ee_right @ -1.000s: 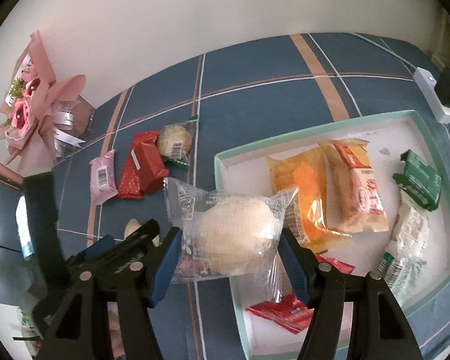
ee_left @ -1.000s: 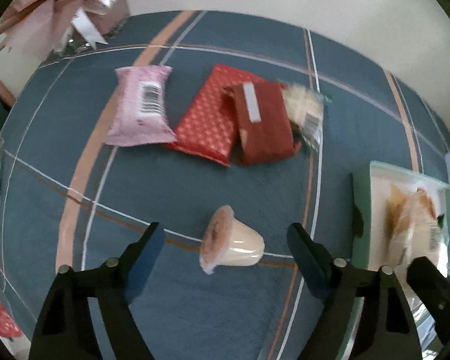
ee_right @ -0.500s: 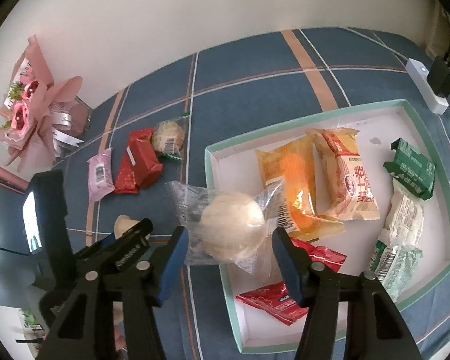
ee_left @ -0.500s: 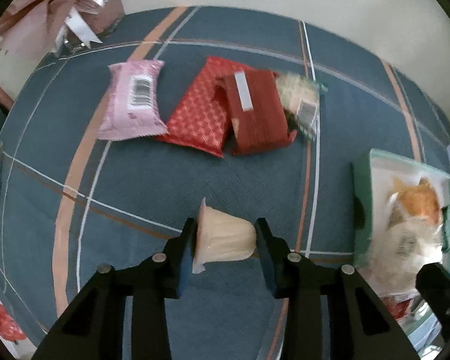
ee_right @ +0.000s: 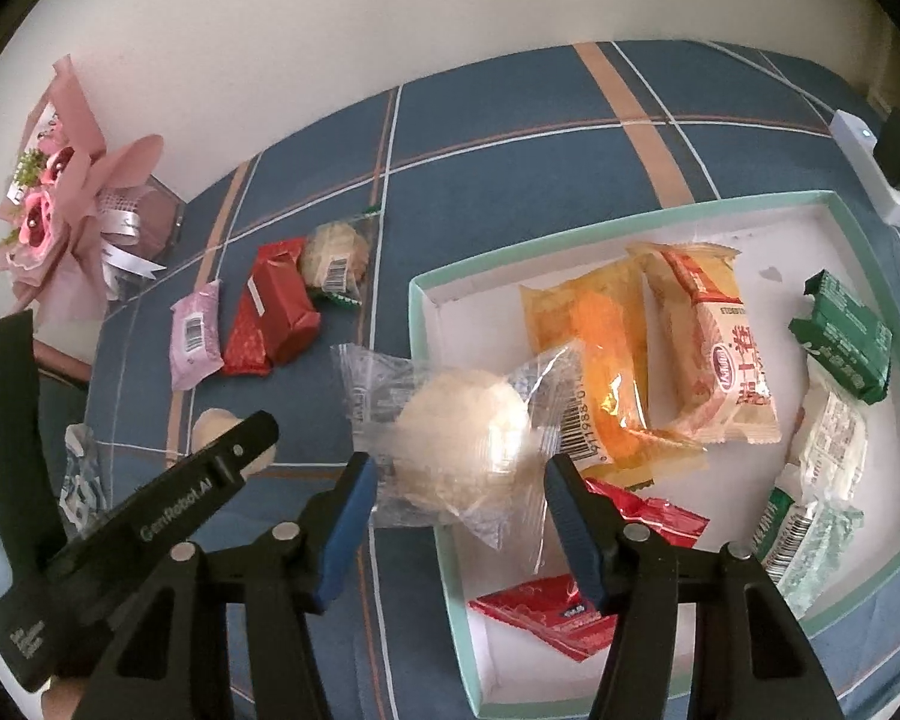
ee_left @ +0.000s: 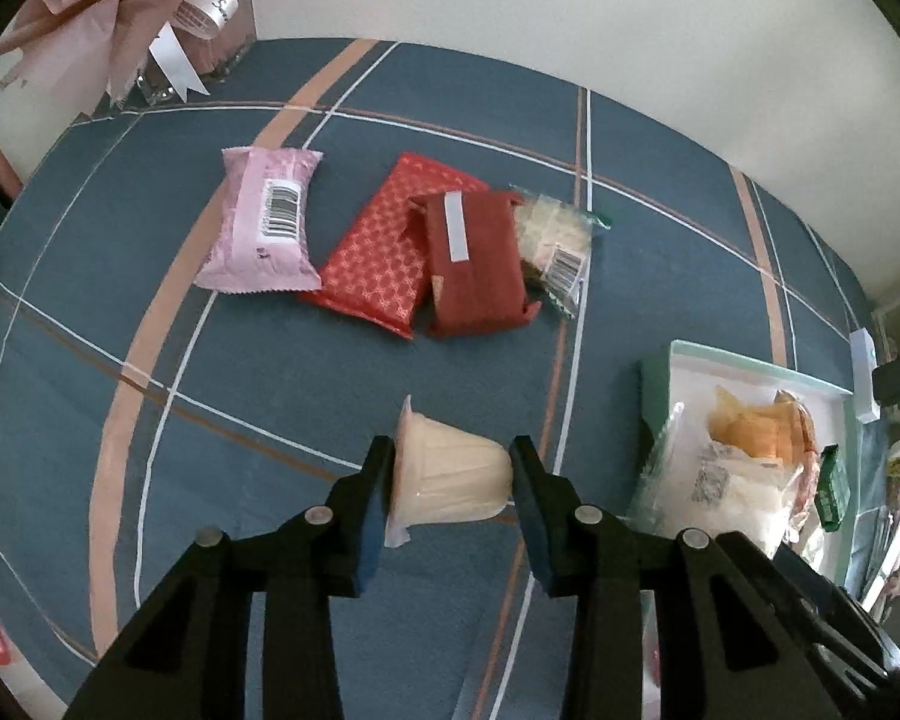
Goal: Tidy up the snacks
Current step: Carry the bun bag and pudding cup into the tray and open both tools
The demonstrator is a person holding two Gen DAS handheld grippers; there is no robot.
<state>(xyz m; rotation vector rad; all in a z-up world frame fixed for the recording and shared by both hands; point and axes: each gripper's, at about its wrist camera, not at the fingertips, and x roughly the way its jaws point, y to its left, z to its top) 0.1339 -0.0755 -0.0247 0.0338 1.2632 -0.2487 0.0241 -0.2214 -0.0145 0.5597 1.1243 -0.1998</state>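
Now my left gripper (ee_left: 450, 468) is clamped on the jelly cup (ee_left: 447, 474), tipped sideways over the table (ee_left: 270, 396), ready for the tray (ee_right: 444, 546). My right gripper (ee_right: 459, 474), jaws just easing apart, hangs the wrapped bun (ee_right: 462, 420) over the tray's edge.

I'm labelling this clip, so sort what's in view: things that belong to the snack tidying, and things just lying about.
Part of the job:
- pudding cup, held in the left hand-held gripper
- clear-wrapped bun between the right hand-held gripper's fingers
- pink packet
- two red packets
- green-rimmed tray

Just lying about:
- pink bouquet
- white power strip
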